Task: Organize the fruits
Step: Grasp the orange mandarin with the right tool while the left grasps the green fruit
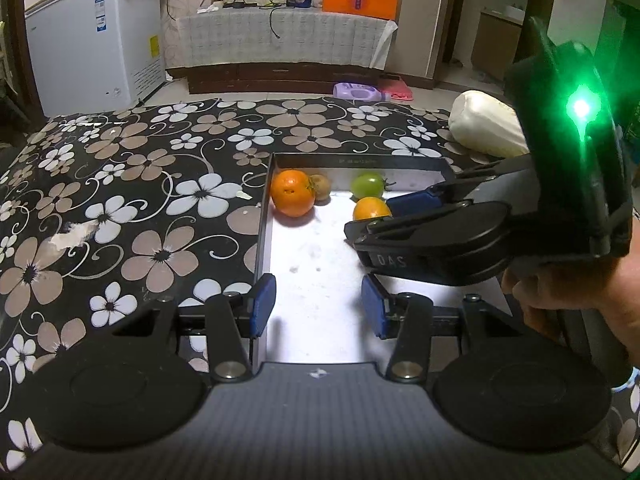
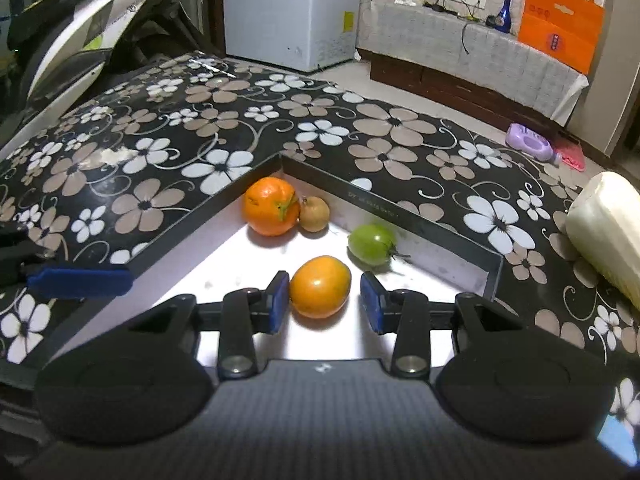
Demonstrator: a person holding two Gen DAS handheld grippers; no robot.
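A shallow white tray (image 1: pixel 316 320) with dark walls lies on the flowered table and holds several fruits. A large orange (image 2: pixel 271 211) and a small brown fruit (image 2: pixel 315 214) sit in its far corner, with a green tomato (image 2: pixel 372 245) by the far wall. My right gripper (image 2: pixel 325 300) is down in the tray, open, with an orange-yellow tomato (image 2: pixel 320 286) between its blue pads; the left pad touches it and a gap shows at the right pad. My left gripper (image 1: pixel 319 306) hovers open over the tray's near part with nothing between its fingers.
A pale elongated melon (image 2: pixel 608 232) lies on the table right of the tray. A person's hand (image 1: pixel 580 300) holds the right gripper's body. The flowered tablecloth (image 1: pixel 160 184) stretches left of the tray. A white freezer (image 1: pixel 96 40) and a cabinet stand beyond.
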